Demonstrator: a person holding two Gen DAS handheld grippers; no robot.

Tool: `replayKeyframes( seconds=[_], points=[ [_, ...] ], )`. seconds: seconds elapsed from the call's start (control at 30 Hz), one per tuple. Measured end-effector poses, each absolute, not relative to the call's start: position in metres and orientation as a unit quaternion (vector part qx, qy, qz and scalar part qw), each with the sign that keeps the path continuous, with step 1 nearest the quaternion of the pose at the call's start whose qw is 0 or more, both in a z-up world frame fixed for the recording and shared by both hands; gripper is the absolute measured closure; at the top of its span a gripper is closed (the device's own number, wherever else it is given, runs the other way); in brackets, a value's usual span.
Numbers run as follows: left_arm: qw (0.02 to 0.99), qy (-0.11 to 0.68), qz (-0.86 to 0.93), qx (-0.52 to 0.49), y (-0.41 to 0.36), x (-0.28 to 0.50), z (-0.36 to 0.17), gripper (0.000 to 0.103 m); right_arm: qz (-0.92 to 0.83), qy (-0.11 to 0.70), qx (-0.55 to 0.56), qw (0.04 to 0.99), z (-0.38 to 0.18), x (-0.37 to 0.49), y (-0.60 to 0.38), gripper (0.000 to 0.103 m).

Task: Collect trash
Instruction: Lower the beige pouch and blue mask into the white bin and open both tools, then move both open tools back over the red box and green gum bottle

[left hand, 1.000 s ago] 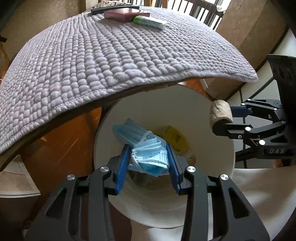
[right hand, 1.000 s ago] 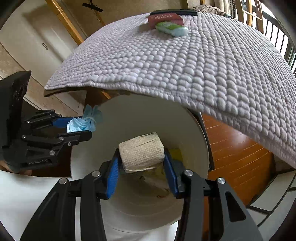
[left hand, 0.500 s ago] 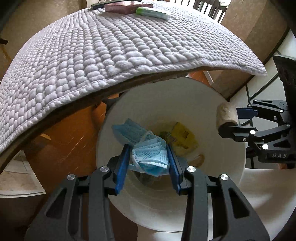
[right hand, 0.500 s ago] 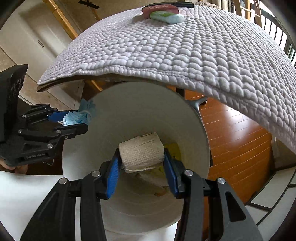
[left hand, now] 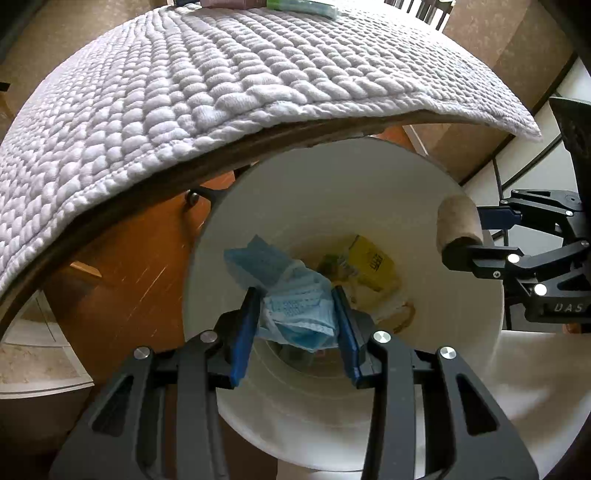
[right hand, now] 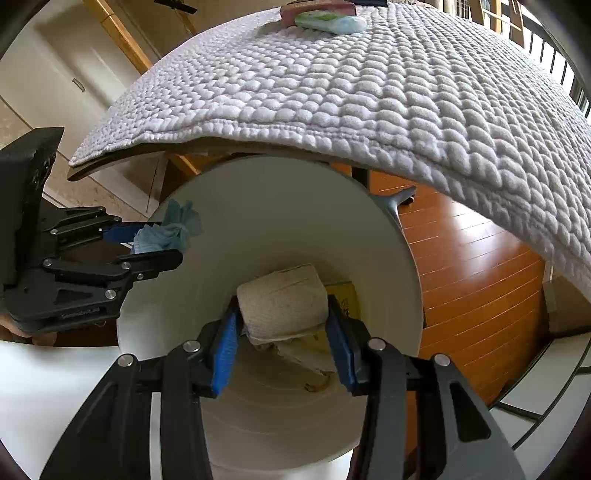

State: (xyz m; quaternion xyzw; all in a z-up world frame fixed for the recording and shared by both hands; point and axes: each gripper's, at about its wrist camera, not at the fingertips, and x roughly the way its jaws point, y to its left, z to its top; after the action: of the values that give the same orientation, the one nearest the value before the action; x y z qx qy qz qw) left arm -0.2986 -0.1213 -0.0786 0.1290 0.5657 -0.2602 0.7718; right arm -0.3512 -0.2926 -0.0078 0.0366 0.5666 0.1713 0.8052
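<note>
A white round bin [left hand: 280, 206] stands below the table edge; it also shows in the right wrist view [right hand: 280, 206]. My left gripper [left hand: 297, 317] is shut on a crumpled blue face mask [left hand: 295, 306] over the bin's mouth. My right gripper [right hand: 282, 321] is shut on a beige paper roll [right hand: 282, 308], also over the bin. The right gripper with the roll [left hand: 458, 221] shows at the bin's right rim in the left wrist view. The left gripper with the mask [right hand: 166, 230] shows at the bin's left rim. Yellow packaging [left hand: 371, 264] and scraps lie at the bin's bottom.
A table with a grey quilted cloth [left hand: 207, 85] overhangs the bin's far side. On its far end lie a green-white packet [right hand: 332, 20] and a reddish box [right hand: 314, 7]. Orange wood floor [right hand: 476, 266] lies around the bin.
Both grippers have moved lower and further over the bin's mouth, still holding the mask and the roll. The table edge now sits higher in both views.
</note>
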Motion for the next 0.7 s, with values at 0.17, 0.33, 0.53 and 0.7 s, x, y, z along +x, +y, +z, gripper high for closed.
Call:
replayKeyframes(
  seconds=[0.17,0.33,0.53,0.7],
  points=[
    [0.77,0.567,-0.26,0.132,-0.136,-0.297,-0.085,0.061,0.17,0.569,0.04,0.804,-0.013,-0.348,-0.291,0.059],
    [0.771,0.569,-0.252,0.136,-0.147,-0.29,-0.09,0.056,0.168,0.568,0.044,0.804,-0.013,-0.342,-0.298,0.053],
    [0.775,0.564,-0.253,0.135,-0.144,-0.289,-0.084,0.022,0.163,0.561,0.052,0.81,-0.003,-0.335,-0.307,0.033],
    [0.773,0.561,-0.269,0.121,-0.142,-0.292,-0.07,0.022,0.169,0.545,0.046,0.82,0.021,-0.334,-0.315,0.033]
  ],
)
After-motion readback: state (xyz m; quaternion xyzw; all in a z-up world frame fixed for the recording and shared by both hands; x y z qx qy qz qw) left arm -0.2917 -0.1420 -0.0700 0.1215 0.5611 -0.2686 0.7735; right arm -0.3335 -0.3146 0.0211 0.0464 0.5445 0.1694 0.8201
